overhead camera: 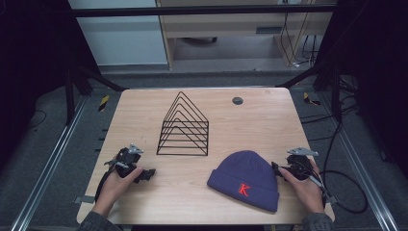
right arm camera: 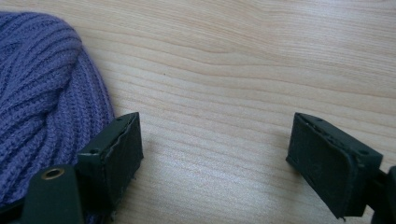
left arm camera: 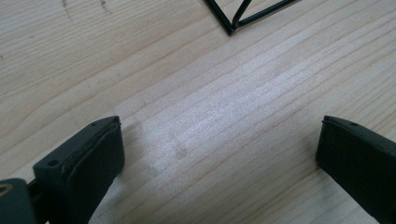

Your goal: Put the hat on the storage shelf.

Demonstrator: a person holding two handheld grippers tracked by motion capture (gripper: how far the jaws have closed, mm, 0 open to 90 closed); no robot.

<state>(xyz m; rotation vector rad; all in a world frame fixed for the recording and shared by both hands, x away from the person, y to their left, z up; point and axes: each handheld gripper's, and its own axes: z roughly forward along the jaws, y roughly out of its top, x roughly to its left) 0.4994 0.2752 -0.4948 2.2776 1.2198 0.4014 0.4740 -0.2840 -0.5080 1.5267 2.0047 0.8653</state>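
Resting on the near part of the bench [overhead camera: 192, 202], my left gripper [overhead camera: 146, 174] has its fingers [left arm camera: 88, 163] spread wide over bare wood, holding nothing. My right gripper [overhead camera: 275, 168] sits just beside the purple beanie [overhead camera: 245, 175], fingers [right arm camera: 119, 149] wide apart and empty, one finger against the knit edge. Farther off, at mid-bench, stands the black wire rack [overhead camera: 184, 126]; beyond it, a small dark disc [overhead camera: 237, 100].

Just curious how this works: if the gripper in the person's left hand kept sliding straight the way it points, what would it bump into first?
Probably the black wire rack. The left gripper, jaws open, has bare table between it and the rack's corner, though the line may pass slightly beside it.
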